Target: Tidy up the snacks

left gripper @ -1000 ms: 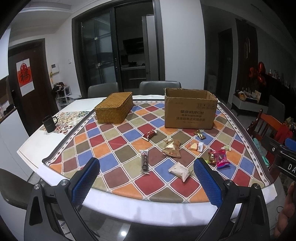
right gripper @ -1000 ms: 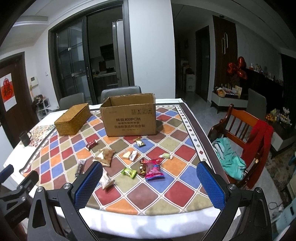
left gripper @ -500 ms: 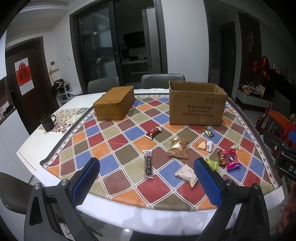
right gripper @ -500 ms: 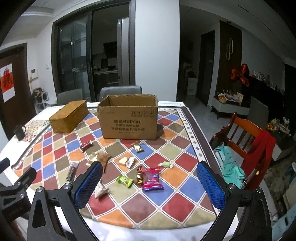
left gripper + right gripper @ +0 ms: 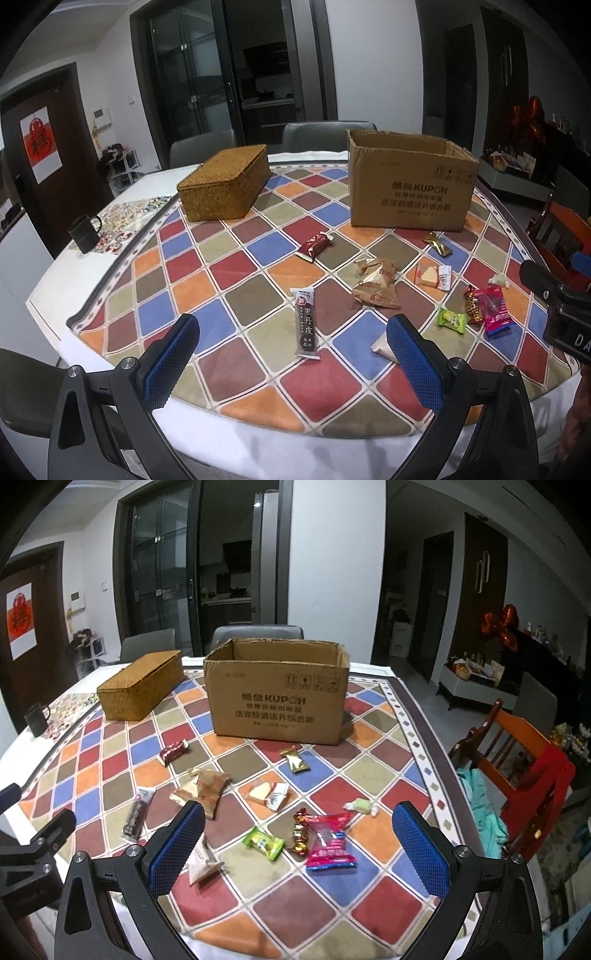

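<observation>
— What sits nearest?

— Both tools hang over the near edge of the table (image 5: 48, 291), each with jaws spread wide and nothing between them. The left gripper (image 5: 295, 365) has the long dark snack bar (image 5: 306, 323) lying between its blue pads; the right gripper (image 5: 299, 853) frames a green candy (image 5: 263, 843), a pink packet (image 5: 330, 842) and a small gold-red sweet (image 5: 300, 834) touching the packet's left side.

— And the white pouch?

— The white pouch (image 5: 201, 867) is partly hidden behind the right gripper's left finger (only one corner shows in the left view).

— Farther on?

— Mid-cloth: a tan crinkled bag (image 5: 376, 286), a clear-wrapped biscuit pack (image 5: 432, 276), a pale green sweet (image 5: 361, 806), then a red wrapper (image 5: 315, 246) and a gold wrapper (image 5: 438, 244) nearer the box.

— The box?

— The open cardboard box (image 5: 277, 701) stands upright beyond the snacks, with the woven basket (image 5: 142, 688), lid on, to its left, well apart from it. A black mug (image 5: 84, 233) stands at the far left.
</observation>
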Action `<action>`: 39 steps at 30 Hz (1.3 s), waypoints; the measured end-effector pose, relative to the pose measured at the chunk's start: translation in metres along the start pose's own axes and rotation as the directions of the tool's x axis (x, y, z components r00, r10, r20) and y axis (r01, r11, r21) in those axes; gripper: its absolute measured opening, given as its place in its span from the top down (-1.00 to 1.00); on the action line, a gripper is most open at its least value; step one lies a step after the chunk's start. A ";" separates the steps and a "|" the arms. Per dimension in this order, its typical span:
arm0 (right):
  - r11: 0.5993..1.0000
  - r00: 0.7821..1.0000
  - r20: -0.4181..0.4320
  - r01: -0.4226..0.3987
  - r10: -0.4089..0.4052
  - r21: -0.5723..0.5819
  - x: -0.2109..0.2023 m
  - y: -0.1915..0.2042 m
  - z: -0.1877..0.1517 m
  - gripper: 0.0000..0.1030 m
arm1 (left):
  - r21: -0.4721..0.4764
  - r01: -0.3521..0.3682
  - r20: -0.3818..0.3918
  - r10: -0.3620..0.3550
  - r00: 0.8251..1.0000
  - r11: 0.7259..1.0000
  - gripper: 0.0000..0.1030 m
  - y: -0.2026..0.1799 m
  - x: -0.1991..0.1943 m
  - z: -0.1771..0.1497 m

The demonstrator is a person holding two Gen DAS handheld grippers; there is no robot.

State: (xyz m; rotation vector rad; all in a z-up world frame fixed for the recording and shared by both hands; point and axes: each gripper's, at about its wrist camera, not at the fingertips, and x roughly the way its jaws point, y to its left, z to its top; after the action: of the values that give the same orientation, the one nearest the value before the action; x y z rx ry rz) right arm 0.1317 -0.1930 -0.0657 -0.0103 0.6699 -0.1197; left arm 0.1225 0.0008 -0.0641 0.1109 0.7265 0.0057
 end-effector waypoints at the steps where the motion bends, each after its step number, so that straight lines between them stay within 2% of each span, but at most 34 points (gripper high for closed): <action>1: 1.000 1.000 -0.006 -0.004 0.004 -0.005 0.005 0.003 0.000 -0.99 | -0.001 0.000 -0.004 0.000 1.000 1.000 -1.00 0.000 0.005 0.000; 6: 0.999 0.999 -0.047 -0.026 0.025 -0.019 0.026 0.010 -0.005 -0.97 | 0.016 -0.008 -0.021 0.008 1.000 1.000 -1.00 -0.003 0.027 -0.002; 14: 0.998 0.990 -0.128 -0.064 0.060 -0.024 0.067 0.018 -0.016 -0.70 | 0.041 -0.008 -0.058 0.010 0.998 0.999 -0.99 -0.006 0.061 -0.008; 19: 0.998 0.983 -0.173 -0.062 0.057 -0.028 0.088 0.022 -0.022 -0.69 | 0.063 -0.010 -0.099 0.016 0.995 0.998 -0.75 -0.010 0.088 -0.011; 24: 0.996 0.974 -0.215 -0.081 0.070 -0.045 0.107 0.032 -0.030 -0.69 | 0.050 -0.004 -0.145 0.011 0.989 0.999 -0.68 -0.007 0.110 -0.017; 28: 0.994 0.966 -0.248 -0.094 0.077 -0.056 0.120 0.038 -0.035 -0.57 | 0.048 0.004 -0.178 0.005 0.984 0.999 -0.56 -0.007 0.124 -0.023; 34: 0.994 0.947 -0.309 -0.103 0.084 -0.044 0.140 0.039 -0.043 -0.26 | 0.047 0.017 -0.206 -0.007 0.979 0.999 -0.38 -0.010 0.139 -0.028; 39: 0.994 0.939 -0.336 -0.100 0.080 -0.042 0.148 0.039 -0.048 -0.18 | 0.052 0.017 -0.222 -0.005 0.975 0.998 -0.26 -0.012 0.148 -0.030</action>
State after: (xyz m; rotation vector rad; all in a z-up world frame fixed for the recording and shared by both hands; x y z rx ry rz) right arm 0.2214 -0.1700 -0.1971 -0.0161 1.0121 -0.0125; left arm 0.2132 -0.0018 -0.1858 0.1594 0.9514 -0.0122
